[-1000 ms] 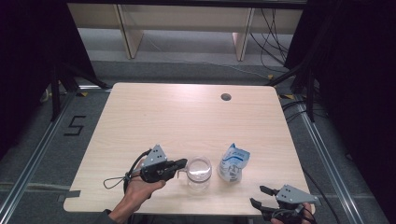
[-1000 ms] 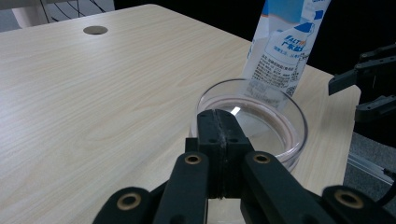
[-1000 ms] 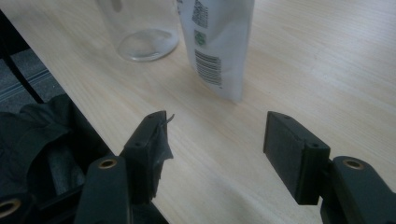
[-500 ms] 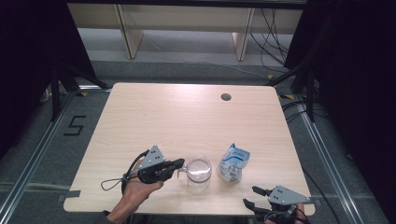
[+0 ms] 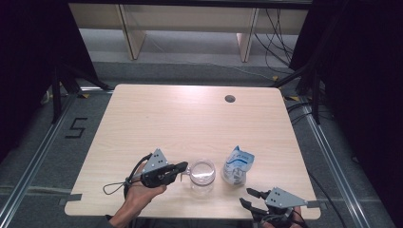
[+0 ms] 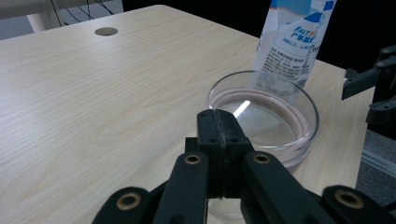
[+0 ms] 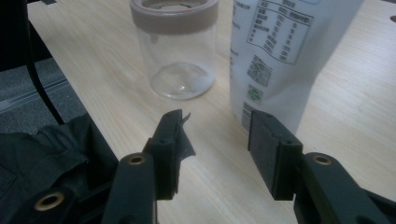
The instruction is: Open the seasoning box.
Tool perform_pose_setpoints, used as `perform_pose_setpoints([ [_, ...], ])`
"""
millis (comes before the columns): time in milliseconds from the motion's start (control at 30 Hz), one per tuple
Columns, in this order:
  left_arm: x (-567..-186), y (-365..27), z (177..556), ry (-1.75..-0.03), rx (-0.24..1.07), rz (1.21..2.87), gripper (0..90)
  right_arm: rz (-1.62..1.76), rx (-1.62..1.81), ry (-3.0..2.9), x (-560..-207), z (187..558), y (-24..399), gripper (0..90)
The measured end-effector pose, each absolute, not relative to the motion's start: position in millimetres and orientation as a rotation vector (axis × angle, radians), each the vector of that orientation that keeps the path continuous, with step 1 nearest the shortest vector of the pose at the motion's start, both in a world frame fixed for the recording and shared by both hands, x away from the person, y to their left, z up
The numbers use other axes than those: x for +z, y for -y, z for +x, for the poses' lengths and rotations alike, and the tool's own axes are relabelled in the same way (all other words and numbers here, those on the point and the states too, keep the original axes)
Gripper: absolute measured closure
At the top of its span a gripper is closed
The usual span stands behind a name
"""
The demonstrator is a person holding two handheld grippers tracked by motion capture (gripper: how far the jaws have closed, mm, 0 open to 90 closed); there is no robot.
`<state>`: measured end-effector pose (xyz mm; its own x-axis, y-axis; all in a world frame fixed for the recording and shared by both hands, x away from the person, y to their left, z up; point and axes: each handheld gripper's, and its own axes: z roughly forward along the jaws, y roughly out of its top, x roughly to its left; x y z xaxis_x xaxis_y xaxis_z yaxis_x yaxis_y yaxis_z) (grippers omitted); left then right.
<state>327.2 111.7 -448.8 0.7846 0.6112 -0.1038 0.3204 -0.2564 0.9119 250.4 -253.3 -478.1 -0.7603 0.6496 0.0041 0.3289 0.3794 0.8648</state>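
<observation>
**Now: left gripper shut at jar rim, right gripper near pouch**

Nearest, at the table's front edge on the right, the right gripper hangs just off the wood. Its jaws stand apart and have just been closing; nothing is between them. In the right gripper view they point at the foot of the pouch, not touching it.

Left of it, the left gripper lies level in the person's hand, jaws pressed together, tips at the near rim of the glass jar. Whether they pinch the rim, I cannot tell.

Jar upright, open-topped. White and blue pouch just beside it, to the right, apart.

Farther back: bare table, cable hole.
</observation>
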Motion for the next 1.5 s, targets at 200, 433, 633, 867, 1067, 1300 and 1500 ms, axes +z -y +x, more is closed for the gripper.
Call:
perform_pose_setpoints([
  [200, -450, -112, 327, -0.707, 0.325, 1.855, 89.1, 0.827, 1.359, -2.312, -477, 253, 243, 61.8],
  [433, -451, -113, 326, -0.703, 0.327, 1.851, 89.1, 0.797, 1.378, -2.312, -476, 257, 228, 66.3],
  [633, -453, -115, 326, -0.707, 0.322, 1.845, 88.9, 0.766, 1.384, -2.313, -474, 262, 211, 70.9],
  [867, -453, -115, 326, -0.708, 0.320, 1.841, 88.8, 0.722, 1.399, -2.319, -471, 269, 197, 81.1],
  [1067, -454, -116, 326, -0.707, 0.314, 1.837, 88.8, 0.738, 1.414, -2.285, -468, 276, 187, 85.2],
  [1300, -454, -116, 326, -0.703, 0.314, 1.837, 88.8, 0.727, 1.418, -2.281, -463, 286, 180, 86.3],
  [1500, -455, -116, 326, -0.698, 0.307, 1.825, 88.6, 0.720, 1.425, -2.279, -459, 290, 176, 86.6],
])
